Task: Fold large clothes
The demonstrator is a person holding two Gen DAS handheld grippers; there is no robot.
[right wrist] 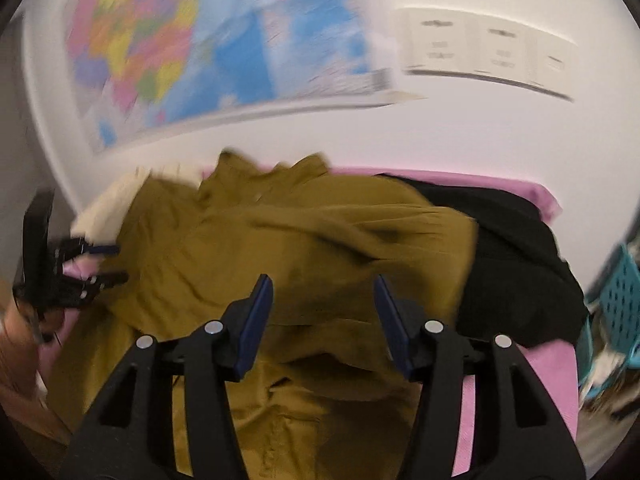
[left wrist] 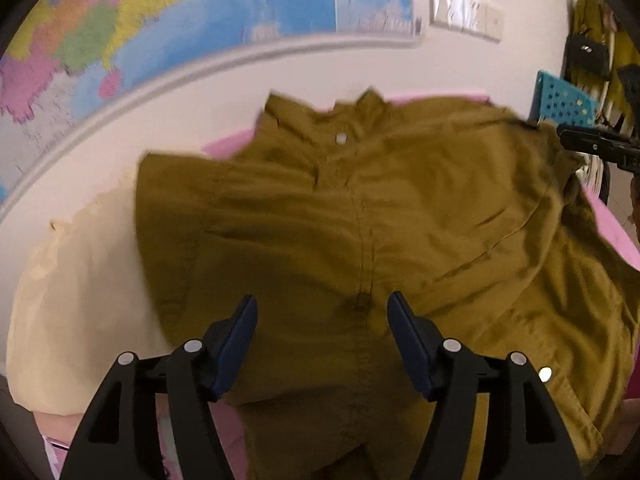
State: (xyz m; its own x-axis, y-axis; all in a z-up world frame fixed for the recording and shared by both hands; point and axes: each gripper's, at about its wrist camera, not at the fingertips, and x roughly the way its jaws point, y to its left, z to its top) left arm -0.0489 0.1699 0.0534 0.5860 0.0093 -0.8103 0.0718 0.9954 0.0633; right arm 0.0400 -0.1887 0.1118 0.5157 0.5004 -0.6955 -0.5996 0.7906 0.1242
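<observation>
both of my grippers stand with their fingers spread and nothing pinched between them: my left gripper (left wrist: pixel 322 308) hangs over the buttoned front of the olive shirt (left wrist: pixel 360 220), my right gripper (right wrist: pixel 323 292) over its rumpled side. that shirt lies face up across the pink surface (right wrist: pixel 548 364), collar toward the white wall (left wrist: pixel 200 92), with a pale button showing at the neck. a big coloured map (left wrist: pixel 160 20) hangs on that wall, with white switch plates (right wrist: pixel 488 46) beside it. a cream cloth (left wrist: pixel 80 300) lies under the shirt's one side, a black garment (right wrist: pixel 520 272) just past the other. a turquoise perforated basket (left wrist: pixel 560 100) sits at the far edge. in the right wrist view my left gripper's blue-padded tips sit at the shirt's edge.
</observation>
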